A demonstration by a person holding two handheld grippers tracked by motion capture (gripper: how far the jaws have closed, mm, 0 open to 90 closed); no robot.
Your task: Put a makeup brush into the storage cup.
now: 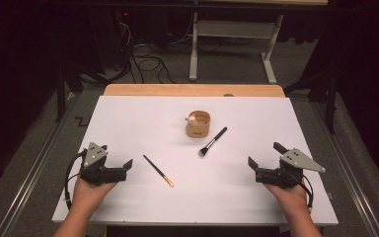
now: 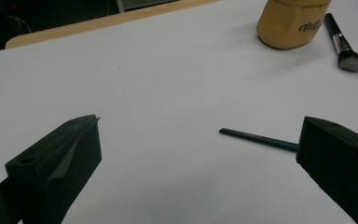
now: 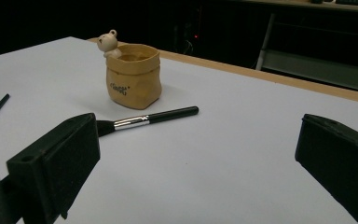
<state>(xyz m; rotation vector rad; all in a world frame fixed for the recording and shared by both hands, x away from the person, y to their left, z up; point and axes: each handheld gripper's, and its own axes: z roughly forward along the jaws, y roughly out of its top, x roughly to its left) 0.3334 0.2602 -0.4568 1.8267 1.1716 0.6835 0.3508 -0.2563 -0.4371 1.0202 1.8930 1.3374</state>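
Both tools rest on the tabletop (image 1: 128, 207) near its near edge, the left tool (image 1: 126, 167) toward the near left corner and the right tool (image 1: 252, 164) toward the near right corner, each with its jaws spread wide and gripping nothing. The thin pencil (image 1: 158, 171) lies flat just ahead of the left tool, slanting toward the near edge, and the makeup brush (image 1: 212, 141) lies flat ahead of the right tool, its handle end close beside the small tan pot (image 1: 198, 125), which stands upright near the middle toward the far edge with a little bear figure (image 3: 107, 41) on its rim. The likely trouble is the pencil: it is slim and lies flush on the sheet, so jaws closing slightly high may slide over it or roll it away. The brush could pivot if pinched at the bristles. A careless reach or drop-in could also nudge or tip the light-looking pot.
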